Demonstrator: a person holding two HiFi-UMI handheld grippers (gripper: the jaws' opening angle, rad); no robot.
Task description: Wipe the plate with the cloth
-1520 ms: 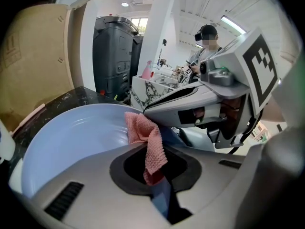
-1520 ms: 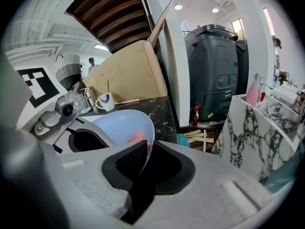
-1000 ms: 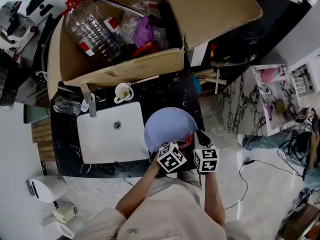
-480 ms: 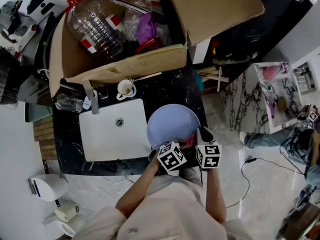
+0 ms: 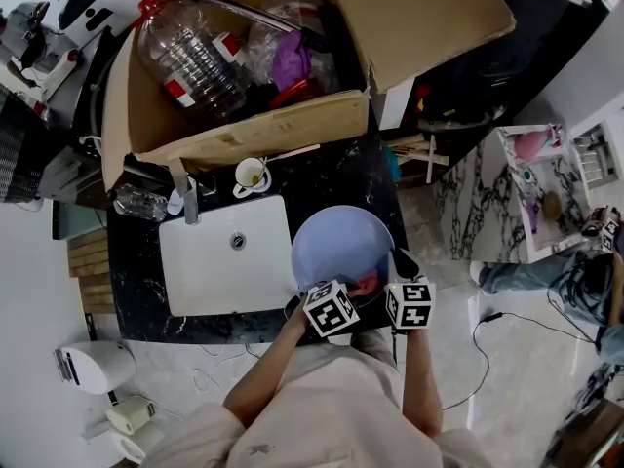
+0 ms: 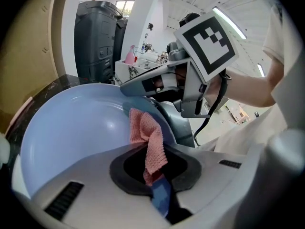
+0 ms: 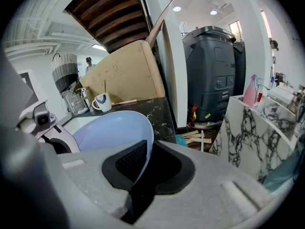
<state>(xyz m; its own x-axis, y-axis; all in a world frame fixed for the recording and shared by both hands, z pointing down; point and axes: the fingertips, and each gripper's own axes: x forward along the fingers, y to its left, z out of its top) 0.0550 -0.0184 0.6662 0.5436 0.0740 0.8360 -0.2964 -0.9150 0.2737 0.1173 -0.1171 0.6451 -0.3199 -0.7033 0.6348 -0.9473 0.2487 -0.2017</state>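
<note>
A pale blue plate point(image 5: 341, 247) is held over the black counter beside the sink. My right gripper point(image 7: 143, 168) is shut on the plate point(image 7: 112, 132) at its near right rim; in the head view the right gripper point(image 5: 395, 281) shows below the plate. My left gripper point(image 6: 155, 175) is shut on a pink cloth point(image 6: 147, 140), which hangs against the inside of the plate point(image 6: 71, 128). From above, the cloth point(image 5: 367, 283) shows as a pink patch at the plate's near edge, between the left gripper point(image 5: 343, 289) and the right one.
A white sink point(image 5: 226, 256) lies left of the plate, with a tap point(image 5: 185, 198) and a mug point(image 5: 252, 175) behind it. A big open cardboard box point(image 5: 244, 125) with a plastic bottle point(image 5: 190, 57) fills the back. Marble-patterned furniture point(image 5: 497, 193) stands at the right.
The plate and both grippers sit slightly nearer and to the right in the head view. The pink cloth has moved a little along the plate's near edge.
</note>
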